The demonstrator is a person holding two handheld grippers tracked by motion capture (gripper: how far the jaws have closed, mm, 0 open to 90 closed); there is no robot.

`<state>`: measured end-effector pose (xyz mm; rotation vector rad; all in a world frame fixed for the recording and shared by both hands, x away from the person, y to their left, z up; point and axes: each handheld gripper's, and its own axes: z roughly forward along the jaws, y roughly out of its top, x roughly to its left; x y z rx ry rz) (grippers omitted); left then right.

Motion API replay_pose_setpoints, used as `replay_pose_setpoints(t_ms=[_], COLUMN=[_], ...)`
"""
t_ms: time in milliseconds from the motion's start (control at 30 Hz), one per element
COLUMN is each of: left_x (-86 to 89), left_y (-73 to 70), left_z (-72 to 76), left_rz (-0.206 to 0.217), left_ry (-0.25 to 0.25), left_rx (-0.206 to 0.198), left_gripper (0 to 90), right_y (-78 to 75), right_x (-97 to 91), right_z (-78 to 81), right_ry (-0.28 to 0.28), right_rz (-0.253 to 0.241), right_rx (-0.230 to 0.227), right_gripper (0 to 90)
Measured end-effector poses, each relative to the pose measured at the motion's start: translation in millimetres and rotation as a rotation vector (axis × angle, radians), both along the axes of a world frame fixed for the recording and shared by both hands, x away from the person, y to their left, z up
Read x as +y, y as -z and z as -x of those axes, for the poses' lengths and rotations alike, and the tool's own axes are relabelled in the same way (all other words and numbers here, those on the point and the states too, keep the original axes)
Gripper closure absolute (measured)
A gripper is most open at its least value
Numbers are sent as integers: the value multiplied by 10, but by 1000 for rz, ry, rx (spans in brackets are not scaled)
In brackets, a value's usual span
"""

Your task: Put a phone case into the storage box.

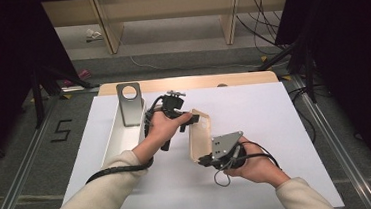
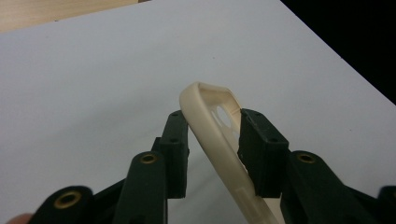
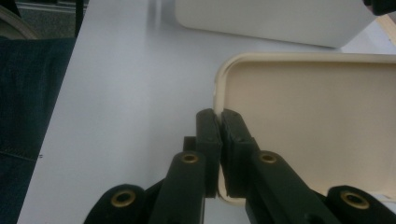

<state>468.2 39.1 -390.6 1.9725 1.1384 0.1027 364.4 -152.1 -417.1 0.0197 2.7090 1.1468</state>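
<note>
Between my two grippers, above the white table sheet point(image 1: 255, 129), hangs the cream soft plastic phone case point(image 1: 199, 133), held off the surface so both ends can be worked at once. My right gripper point(image 3: 218, 122) is clamped tight on the thin rim at one corner of it, jaws nearly meeting with only the case wall between them; I judge that it serves as the anchor. My left gripper point(image 2: 211, 135) straddles the far end, where the camera holes are: one pad touches the inner side, while the other stands just off the outer edge, so I would not call the grip made yet. The case looks flexible, its end curling and twisted in the left gripper view, with rounded corners, a raised lip and a smooth matt inside. Beside my left hand sits the long white rectangular tray point(image 1: 120, 134) with a grey metal stand point(image 1: 130, 104) upright in it, well clear.
</note>
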Motion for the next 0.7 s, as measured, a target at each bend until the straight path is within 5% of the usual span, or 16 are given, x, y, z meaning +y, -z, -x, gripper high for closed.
replay_pose_setpoints(t_ms=[133,400,500,700], left_x=[-23,-98,-152,-99], left_y=[-29,-126,-195,-242], left_z=[24,130,221,329], left_rz=[27,170,143,118], left_ry=[-8,5,40,71], left_rx=[18,40,-60,-246], left_gripper=[692,807,813,811], right_y=[10,78,97,84], right_x=[10,30,34,-70], right_z=[9,-3,-13,-69], right_ry=[0,-4,9,170], right_rz=[13,50,53,-4], right_rx=[1,-2,-20,-27], right_gripper=[875,875,762,461])
